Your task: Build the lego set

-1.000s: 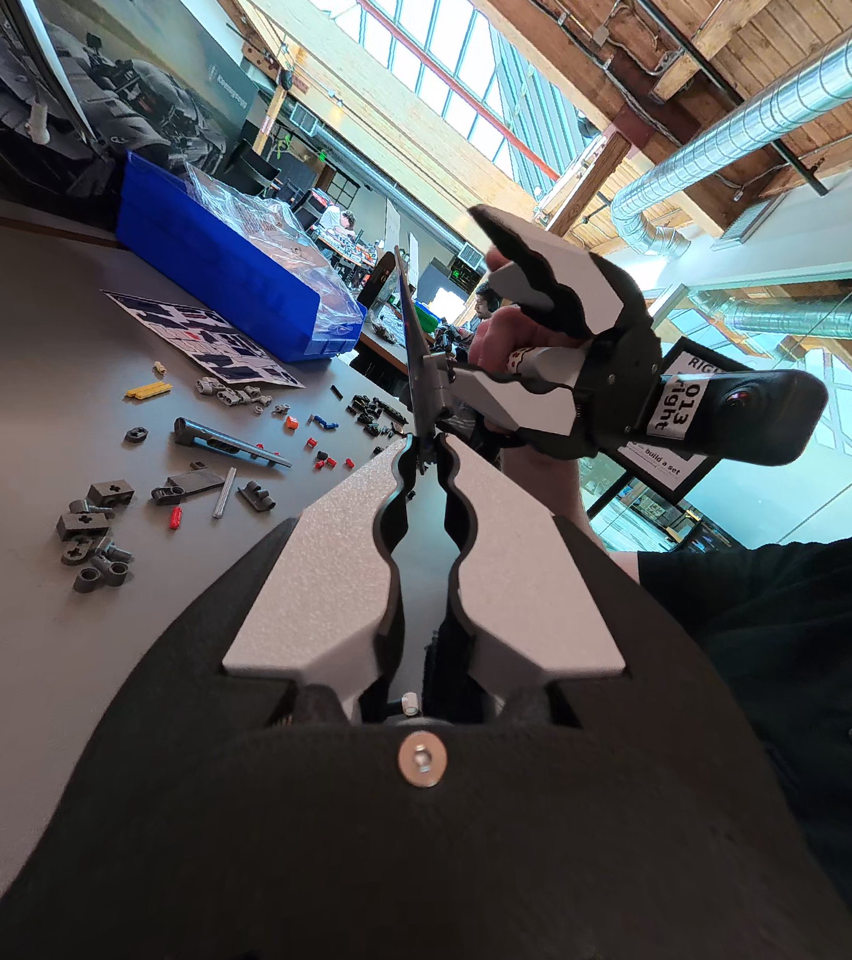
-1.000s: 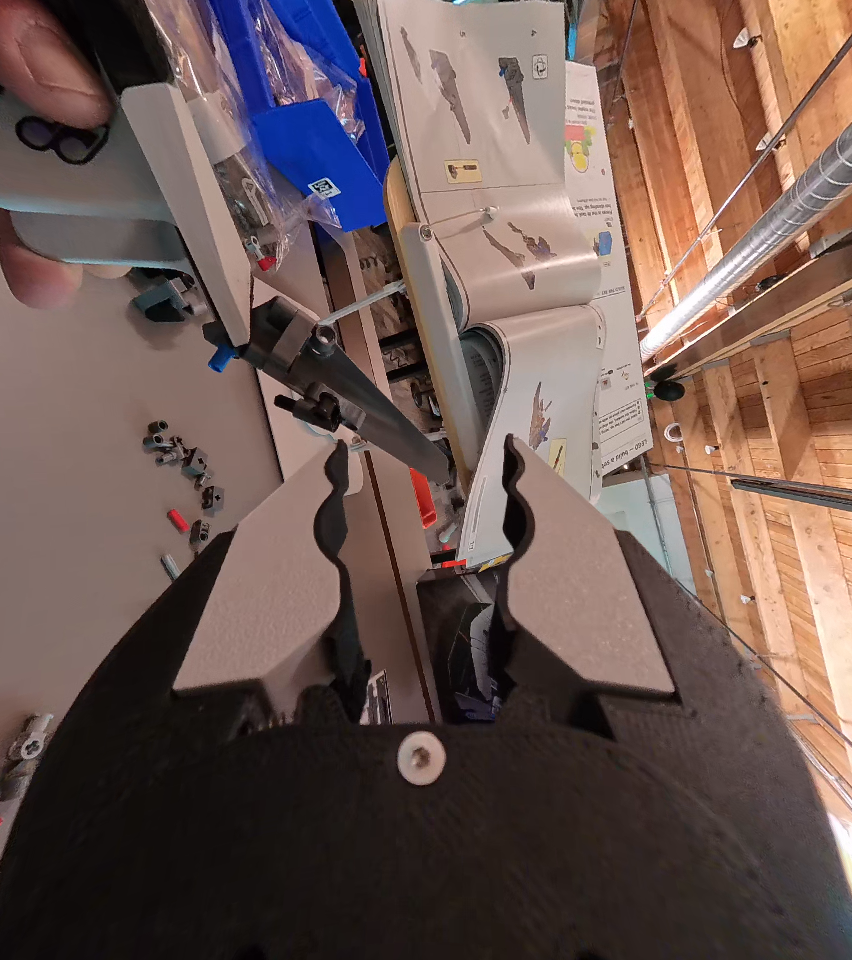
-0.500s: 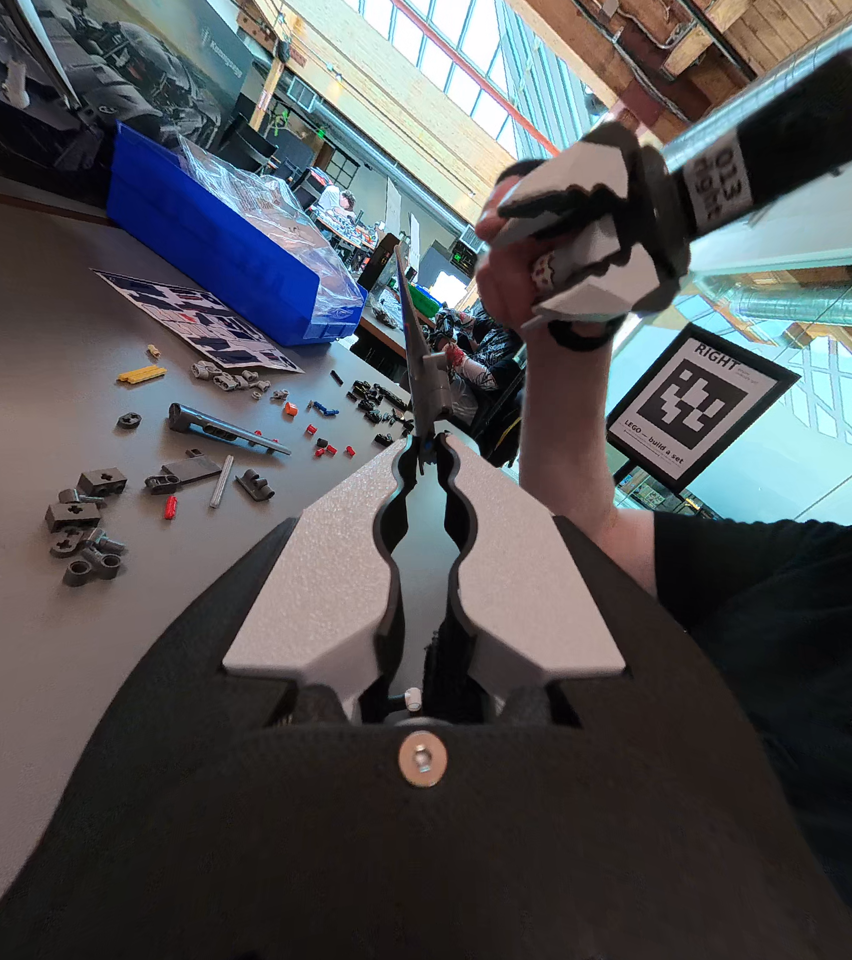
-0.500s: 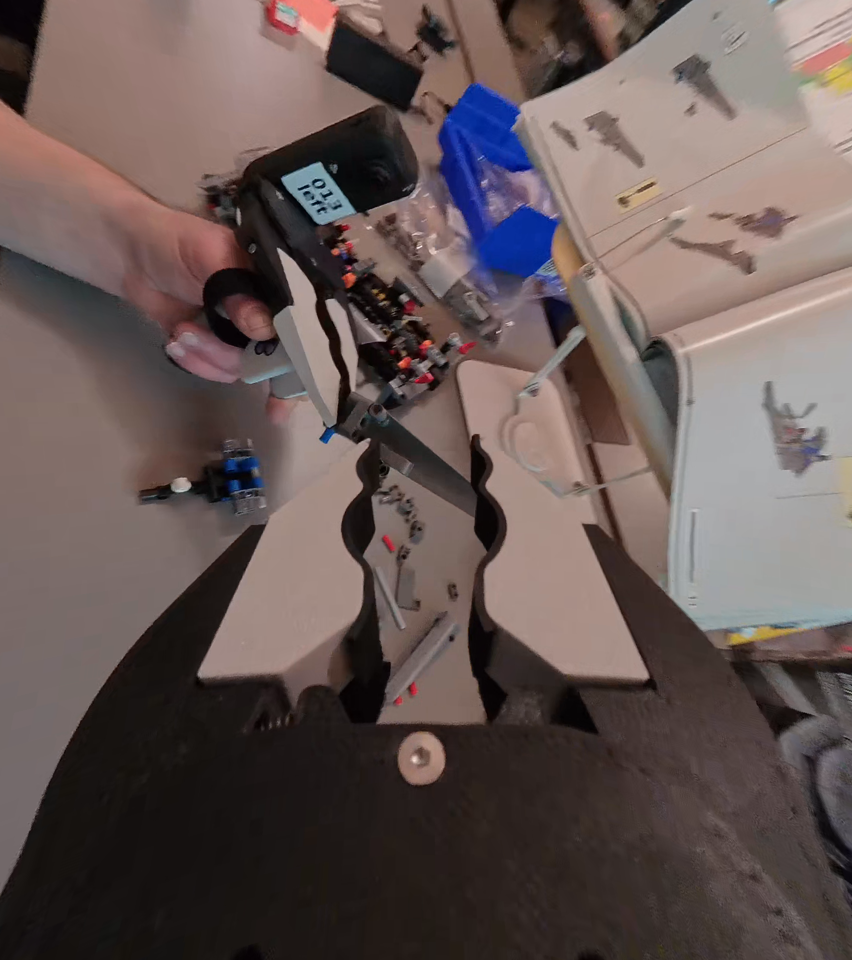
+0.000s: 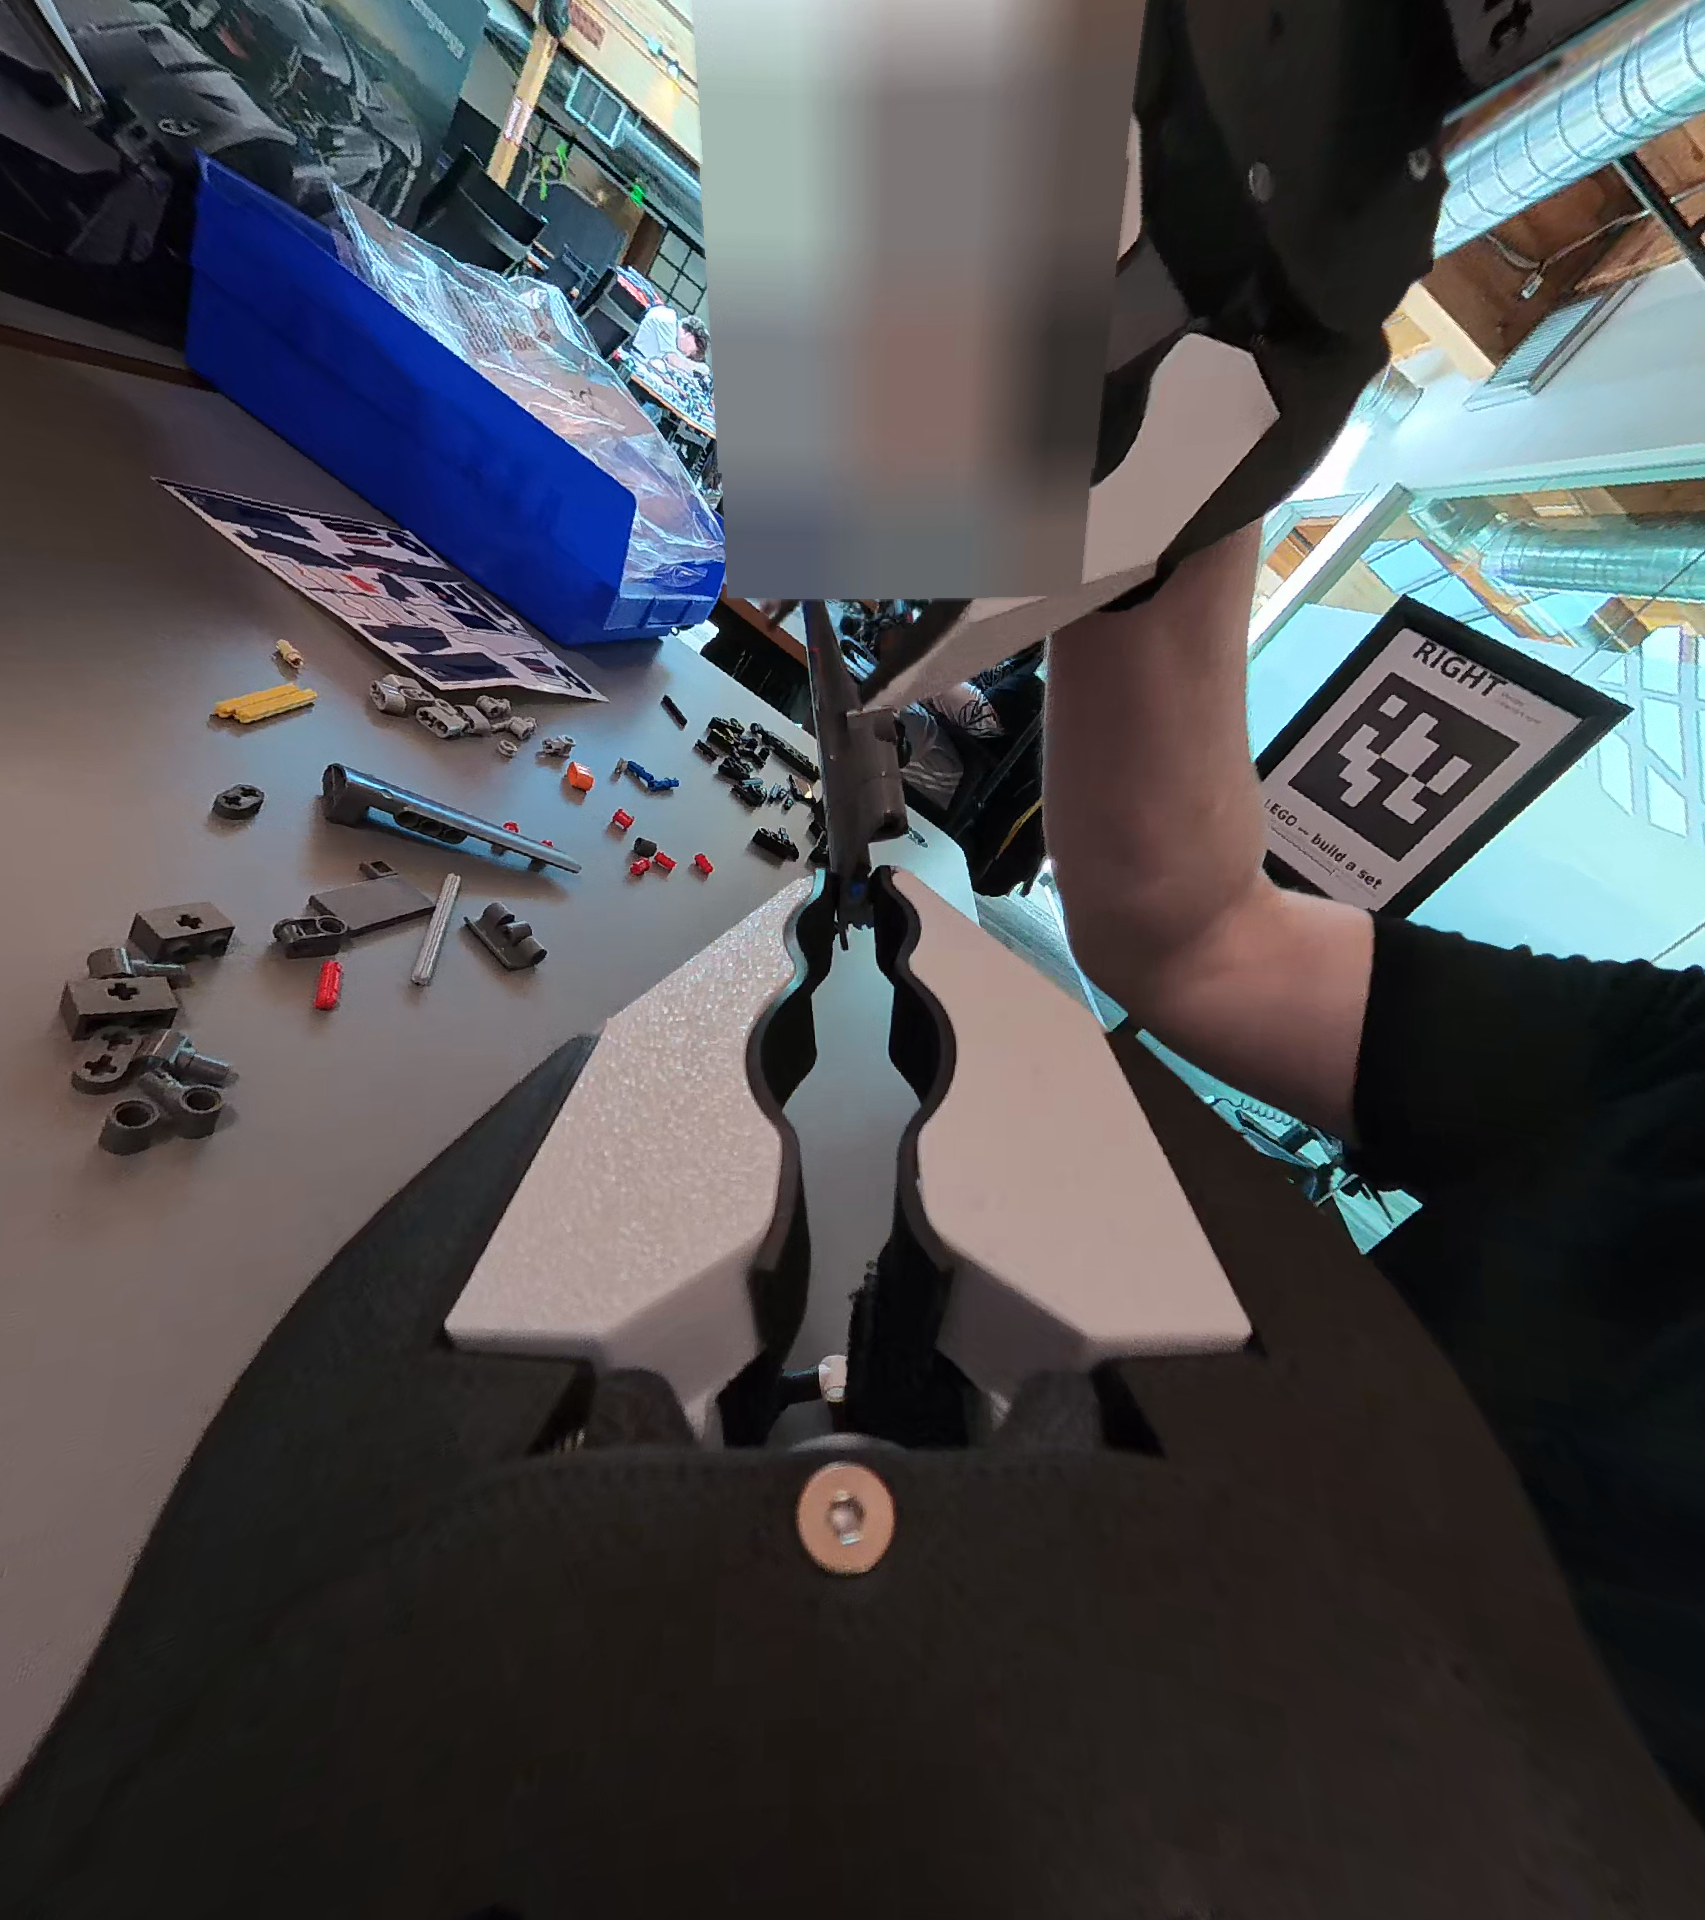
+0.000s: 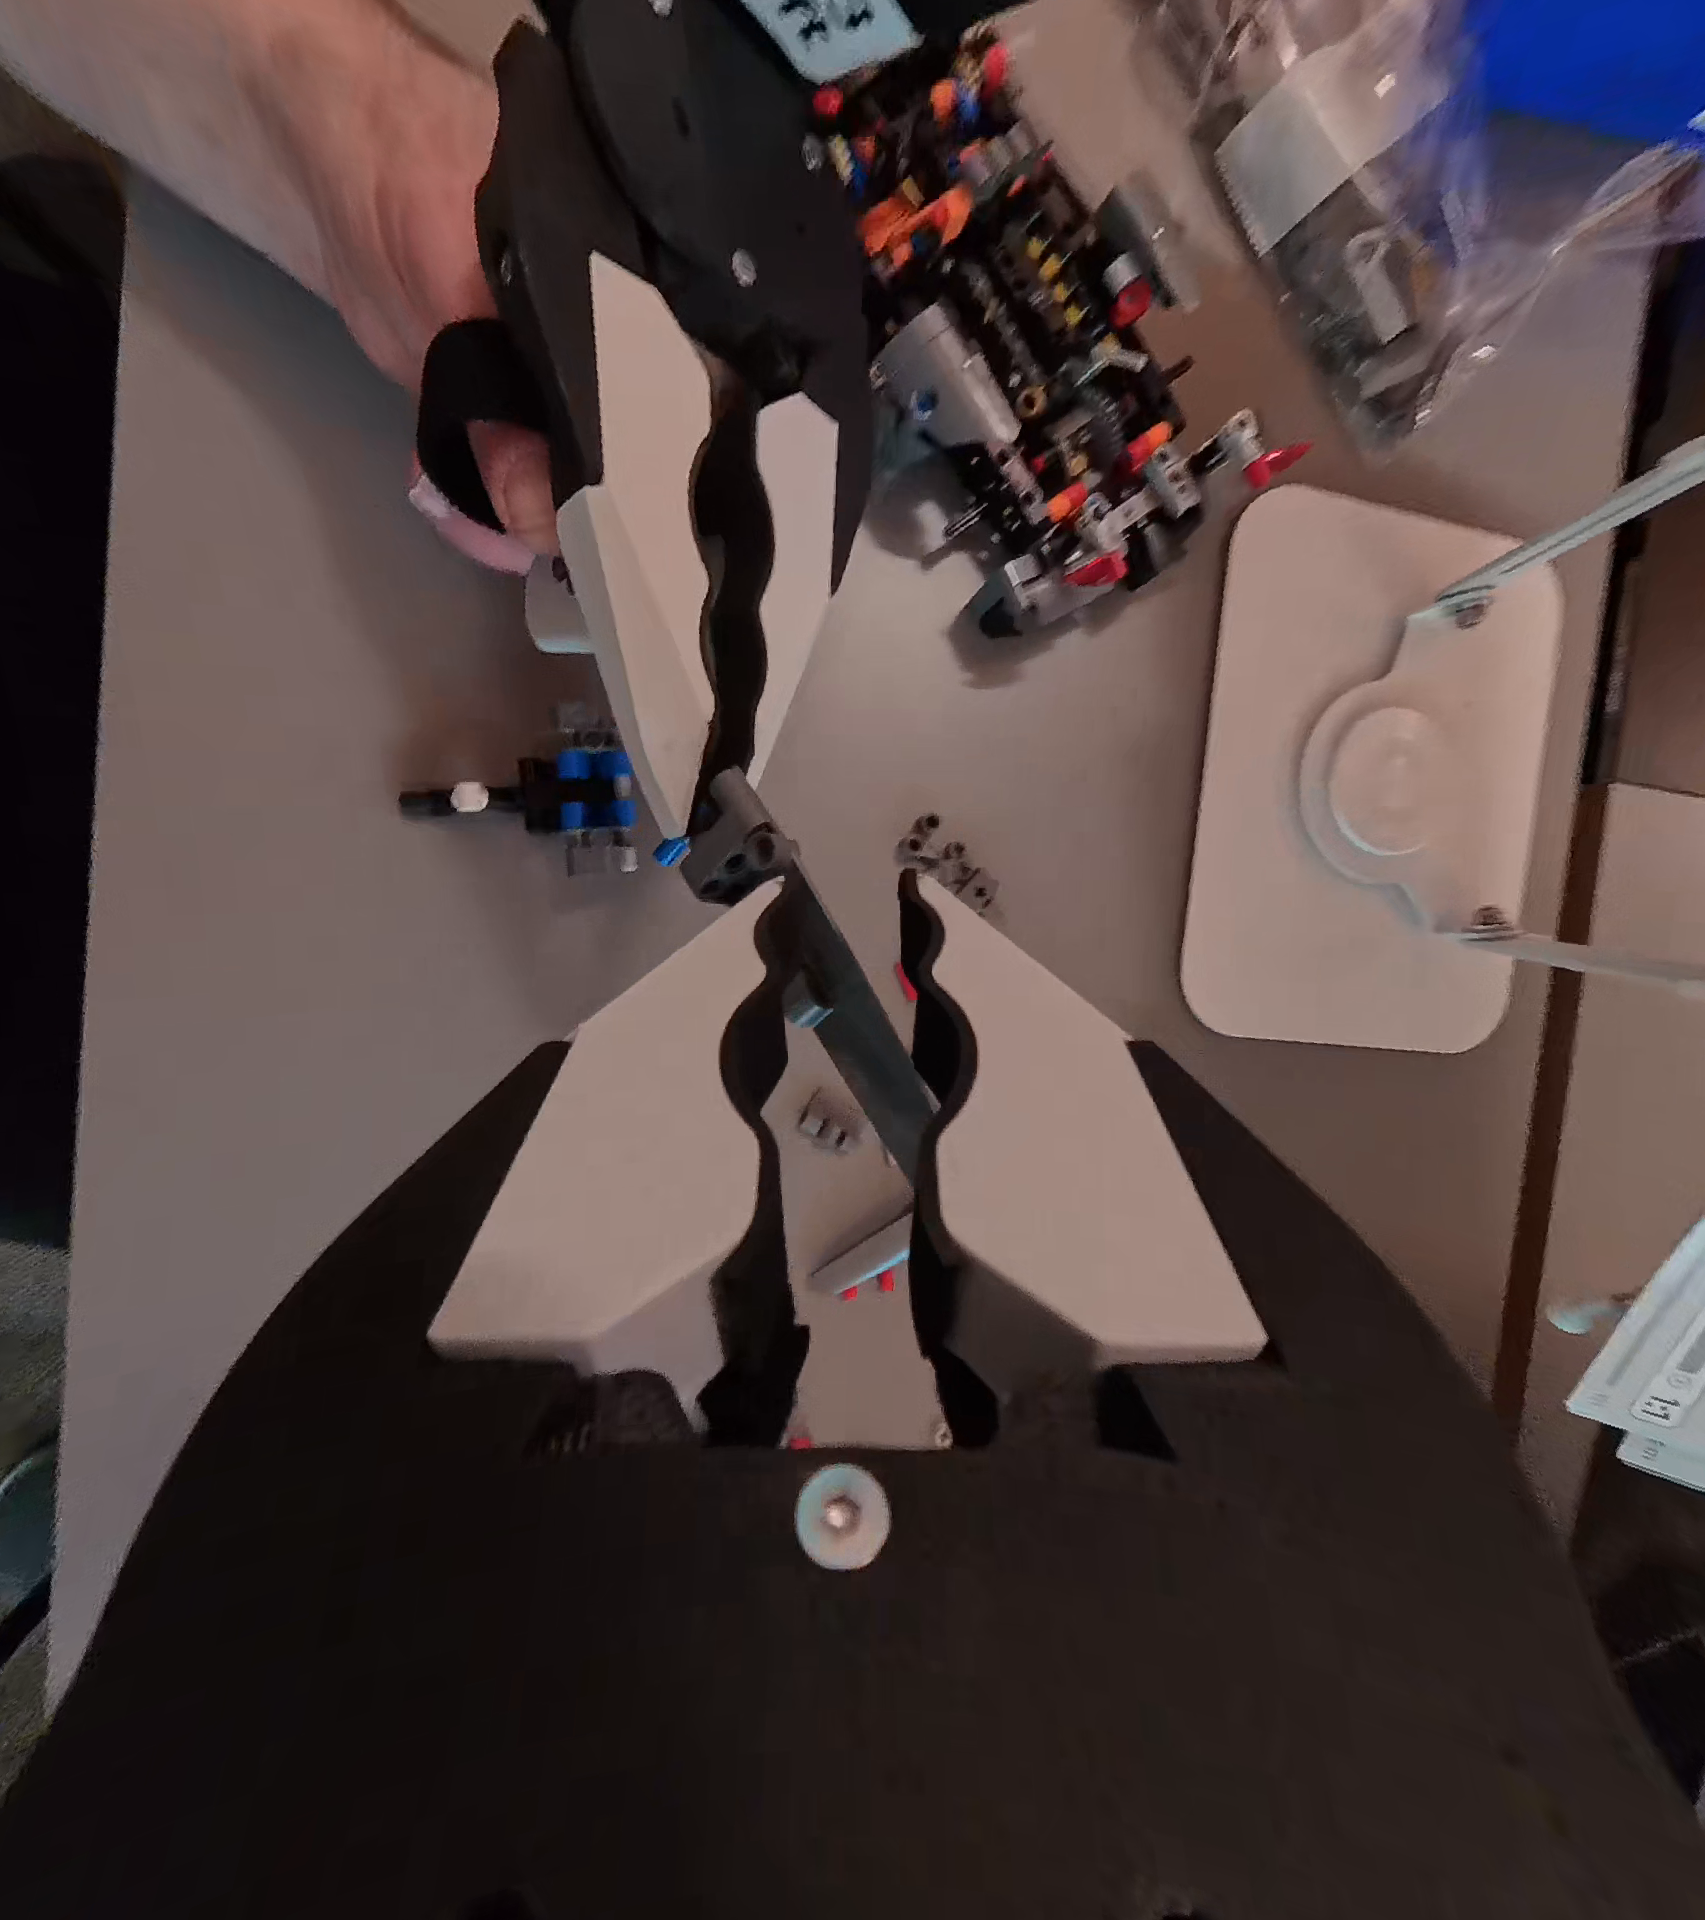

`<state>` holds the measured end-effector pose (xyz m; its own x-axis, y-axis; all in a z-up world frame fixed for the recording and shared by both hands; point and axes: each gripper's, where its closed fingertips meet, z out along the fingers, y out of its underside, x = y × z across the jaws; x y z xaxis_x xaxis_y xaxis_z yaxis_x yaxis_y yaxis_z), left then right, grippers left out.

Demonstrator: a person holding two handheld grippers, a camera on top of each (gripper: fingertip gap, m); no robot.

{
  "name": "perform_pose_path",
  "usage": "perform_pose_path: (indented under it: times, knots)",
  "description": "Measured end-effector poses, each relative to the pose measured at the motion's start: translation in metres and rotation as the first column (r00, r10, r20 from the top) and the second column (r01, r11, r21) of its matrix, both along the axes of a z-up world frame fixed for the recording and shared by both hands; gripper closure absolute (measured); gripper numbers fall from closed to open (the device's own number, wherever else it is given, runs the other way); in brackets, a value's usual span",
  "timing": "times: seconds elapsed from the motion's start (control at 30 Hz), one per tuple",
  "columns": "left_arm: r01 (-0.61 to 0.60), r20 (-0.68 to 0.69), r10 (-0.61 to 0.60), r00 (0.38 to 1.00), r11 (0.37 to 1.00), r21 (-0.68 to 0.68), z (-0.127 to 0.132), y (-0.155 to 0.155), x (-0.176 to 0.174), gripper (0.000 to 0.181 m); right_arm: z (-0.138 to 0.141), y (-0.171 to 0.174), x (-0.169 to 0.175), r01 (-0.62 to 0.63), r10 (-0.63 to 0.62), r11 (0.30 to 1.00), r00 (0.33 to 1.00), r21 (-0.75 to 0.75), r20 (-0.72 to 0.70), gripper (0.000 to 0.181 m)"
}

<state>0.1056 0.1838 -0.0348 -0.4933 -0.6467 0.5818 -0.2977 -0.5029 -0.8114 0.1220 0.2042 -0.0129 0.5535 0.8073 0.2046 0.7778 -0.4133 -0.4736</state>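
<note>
My left gripper (image 5: 850, 894) is shut on the thick end of a long dark grey tapered Lego panel (image 5: 858, 769), which stands up from its tips. In the right wrist view the same left gripper (image 6: 723, 774) comes down from above. It holds the panel (image 6: 853, 1023) by the end that has a blue pin (image 6: 669, 852). My right gripper (image 6: 840, 888) points down at the table with its jaws a little apart. The panel runs slantwise between them, close against both pads. One of its fingers (image 5: 1180, 468) shows above the panel in the left wrist view.
A partly built model (image 6: 1024, 343), a small blue and black assembly (image 6: 567, 800) and a white stand base (image 6: 1367, 769) lie on the grey table (image 6: 308, 935). In the left wrist view there are a blue bin (image 5: 432, 436), a sticker sheet (image 5: 380, 592), another grey panel (image 5: 443, 821) and loose grey pieces (image 5: 141, 1029). The left gripper's tips are roughly 4 cm from the right gripper's. About 20 cm separates my left fingertips from the partly built model (image 6: 1024, 343).
My right gripper has swung from level to pointing down over the panel, and its jaws have narrowed around it. My left gripper has kept hold of the panel and barely moved.
</note>
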Motion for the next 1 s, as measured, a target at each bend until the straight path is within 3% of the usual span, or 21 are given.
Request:
perform_pose_path:
  times: [0.37,0.67,1.0]
  knots:
    - [0.022,-0.031,-0.022,0.999,1.0,0.013,-0.008,-0.004,0.001,0.177,-0.019,-0.012,0.001,-0.034,0.033,0.991,0.999,-0.132,-0.013,0.178]
    - [0.046,-0.046,-0.046,0.998,0.999,0.007,-0.012,-0.007,0.003,0.177,-0.025,-0.026,0.003,-0.003,-0.035,0.983,0.978,-0.184,-0.204,0.181]
    - [0.044,-0.057,-0.044,0.997,0.999,0.002,-0.016,-0.006,0.005,0.177,-0.035,-0.031,0.005,0.093,-0.163,0.978,0.903,-0.188,-0.398,0.181]
